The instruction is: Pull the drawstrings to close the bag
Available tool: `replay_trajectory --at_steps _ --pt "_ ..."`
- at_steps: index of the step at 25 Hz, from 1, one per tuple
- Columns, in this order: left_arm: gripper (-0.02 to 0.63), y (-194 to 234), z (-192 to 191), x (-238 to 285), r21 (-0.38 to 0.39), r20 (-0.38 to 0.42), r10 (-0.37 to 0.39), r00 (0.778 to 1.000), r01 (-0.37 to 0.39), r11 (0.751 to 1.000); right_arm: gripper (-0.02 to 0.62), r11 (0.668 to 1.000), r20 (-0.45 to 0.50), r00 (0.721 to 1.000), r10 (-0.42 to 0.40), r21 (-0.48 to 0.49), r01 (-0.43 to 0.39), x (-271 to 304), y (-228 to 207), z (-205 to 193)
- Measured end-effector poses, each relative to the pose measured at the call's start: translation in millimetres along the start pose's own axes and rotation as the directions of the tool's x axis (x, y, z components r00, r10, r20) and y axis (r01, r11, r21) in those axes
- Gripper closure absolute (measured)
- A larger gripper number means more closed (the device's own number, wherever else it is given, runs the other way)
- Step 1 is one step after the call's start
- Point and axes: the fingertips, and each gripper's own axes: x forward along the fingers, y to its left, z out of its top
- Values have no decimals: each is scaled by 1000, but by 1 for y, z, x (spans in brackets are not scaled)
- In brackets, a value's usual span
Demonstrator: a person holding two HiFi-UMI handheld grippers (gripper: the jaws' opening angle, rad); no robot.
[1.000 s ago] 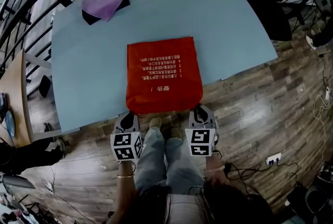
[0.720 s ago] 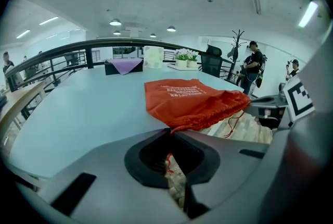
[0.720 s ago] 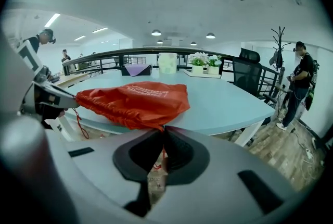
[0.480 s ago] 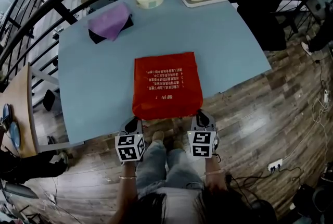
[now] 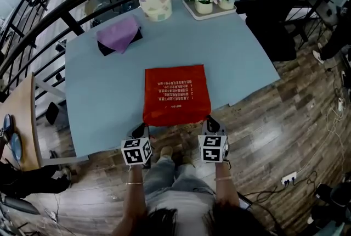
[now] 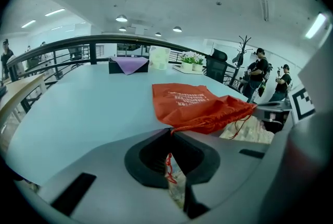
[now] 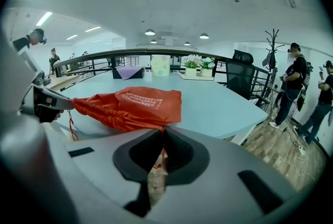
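Note:
The red drawstring bag (image 5: 176, 95) lies flat on the light blue table (image 5: 104, 92), its gathered mouth at the near edge. My left gripper (image 5: 143, 129) sits just off the mouth's left corner, shut on a red drawstring (image 6: 167, 168) that runs up to the bag (image 6: 192, 106). At the right corner my right gripper (image 5: 209, 120) is shut on the other drawstring (image 7: 162, 154), which leads to the bag (image 7: 135, 106). The mouth is bunched into folds between the two grippers. Each gripper shows in the other's view: the right gripper (image 6: 276, 111) and the left gripper (image 7: 44, 103).
A patterned cup (image 5: 154, 1), a tray of flower pots (image 5: 211, 1) and a purple cloth (image 5: 119, 34) stand at the table's far side. A black railing (image 5: 71, 21) curves behind. The person's legs are under the near edge. People (image 7: 294, 87) stand at the right.
Both grippers have come slightly back and up from the table edge, strings still pinched. The bag's near edge looks narrower and more bunched than a second ago.

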Motion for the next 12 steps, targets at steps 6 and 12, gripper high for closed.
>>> replay_trajectory --at_steps 6,12 --pt "589 9 12 6 -28 5 -13 1000 13 1000 566 1000 -10 1000 -21 1 21 2 -3 7" --pt "589 17 25 13 -31 8 -26 1000 26 999 566 999 -20 999 -39 14 40 6 -4 11"
